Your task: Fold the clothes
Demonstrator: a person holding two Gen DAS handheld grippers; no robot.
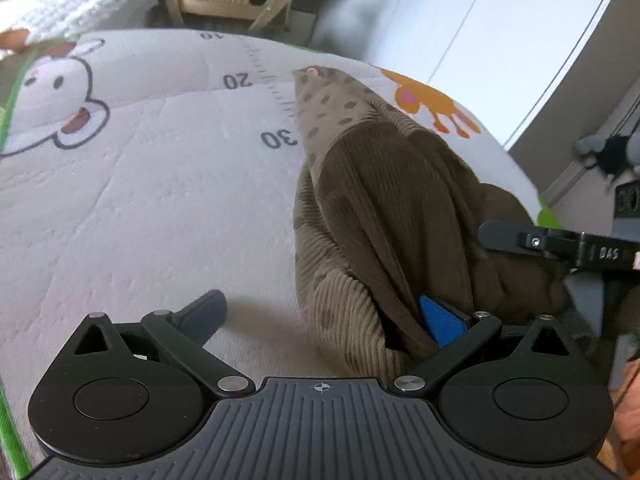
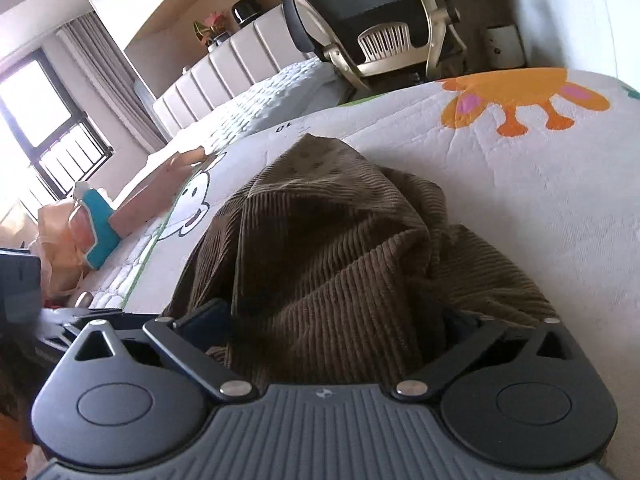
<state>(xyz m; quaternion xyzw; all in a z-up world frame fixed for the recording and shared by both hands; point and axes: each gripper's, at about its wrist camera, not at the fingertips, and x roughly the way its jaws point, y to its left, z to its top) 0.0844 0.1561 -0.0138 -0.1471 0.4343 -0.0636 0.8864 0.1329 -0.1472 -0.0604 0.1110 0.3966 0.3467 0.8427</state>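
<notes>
A brown corduroy garment lies bunched on a cartoon-print quilt, with a lighter dotted lining showing at its far end. My left gripper is open at the garment's near edge. Its blue-padded right finger is tucked against a fold, and its left finger rests over bare quilt. One black finger of my right gripper touches the garment from the right. In the right wrist view, my right gripper is open wide, and the corduroy garment is heaped between its fingers.
The quilt has printed ruler marks and animal figures. An office chair stands beyond its far edge. A padded headboard and a window are at the left. Orange and teal items lie left of the quilt.
</notes>
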